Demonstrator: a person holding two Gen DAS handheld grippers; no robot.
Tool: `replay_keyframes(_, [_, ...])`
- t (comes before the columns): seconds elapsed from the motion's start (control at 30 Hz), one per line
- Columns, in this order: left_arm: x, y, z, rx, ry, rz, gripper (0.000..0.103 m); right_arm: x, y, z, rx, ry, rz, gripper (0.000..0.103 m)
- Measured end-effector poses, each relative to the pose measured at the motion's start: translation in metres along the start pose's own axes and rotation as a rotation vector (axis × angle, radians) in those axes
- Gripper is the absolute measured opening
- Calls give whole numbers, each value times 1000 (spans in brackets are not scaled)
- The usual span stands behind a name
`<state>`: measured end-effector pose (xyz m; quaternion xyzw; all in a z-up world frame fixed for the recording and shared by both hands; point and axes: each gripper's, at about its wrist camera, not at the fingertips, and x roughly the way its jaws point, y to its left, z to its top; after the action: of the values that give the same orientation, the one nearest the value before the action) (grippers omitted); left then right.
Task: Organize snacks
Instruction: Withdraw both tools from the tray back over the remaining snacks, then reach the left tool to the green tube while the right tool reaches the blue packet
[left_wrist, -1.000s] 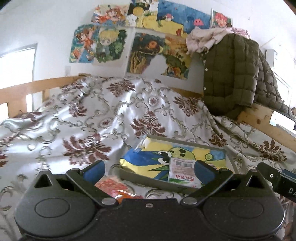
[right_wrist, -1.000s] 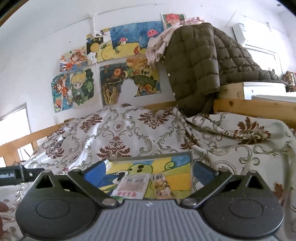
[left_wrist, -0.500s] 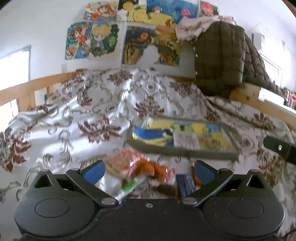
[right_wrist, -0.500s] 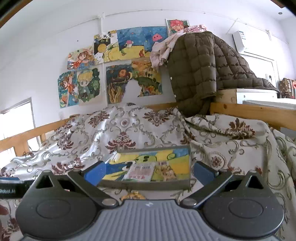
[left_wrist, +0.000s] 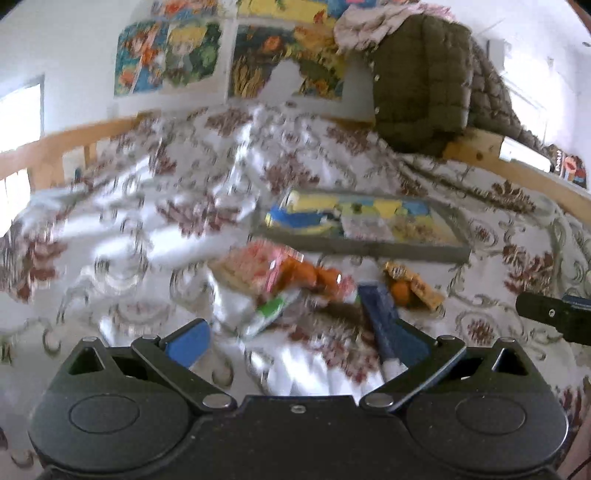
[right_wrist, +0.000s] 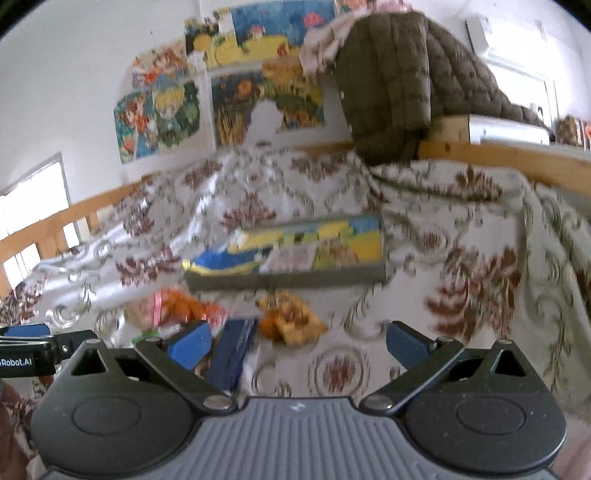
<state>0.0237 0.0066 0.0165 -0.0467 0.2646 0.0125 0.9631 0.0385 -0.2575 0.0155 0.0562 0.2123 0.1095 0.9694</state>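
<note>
Over the last second both views have tilted down from the wall and the heaped bedspread (left_wrist: 207, 192) to the flat stretch of bed in front of the tray (left_wrist: 369, 251). A second ago only the tray filled the lower frame; now a loose cluster of snacks lies just in front of its near wall. That suggests the sorting is at its start: one white packet (left_wrist: 364, 227) already rests inside the tray, and the rest wait on the bed.

The left tool (left_wrist: 295, 345) and the right tool (right_wrist: 299, 341) both have their fingers spread apart and hold nothing. The red-and-orange packet (left_wrist: 280, 267) sits ahead of the left tool, with a green-and-white wrapper (left_wrist: 271, 314) under its near edge. The dark blue bar (left_wrist: 380, 317) runs toward the left tool's right finger, and the yellow-orange packet (right_wrist: 290, 319) lies ahead of the right tool.

Motion blur smears every label, so no snack can be named. Whether the blue bar touches a finger cannot be told, and its near end is hidden behind the tools' bodies.
</note>
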Motion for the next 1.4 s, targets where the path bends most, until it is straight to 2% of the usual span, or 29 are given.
replay_keyframes(0.13, [6, 5, -9, -22, 66, 21, 102, 7, 8, -7, -31, 51, 9, 103])
replay_keyframes(0.27, [9, 3, -14, 14, 86, 45, 102, 17, 16, -12, -57, 112, 24, 103])
replay_keyframes(0.4, [9, 0, -17, 35, 91, 39, 102, 22, 19, -15, -70, 137, 35, 103])
replay_keyframes(1.4, [5, -8, -11, 19, 43, 38, 102, 23, 22, -15, -78, 140, 58, 103])
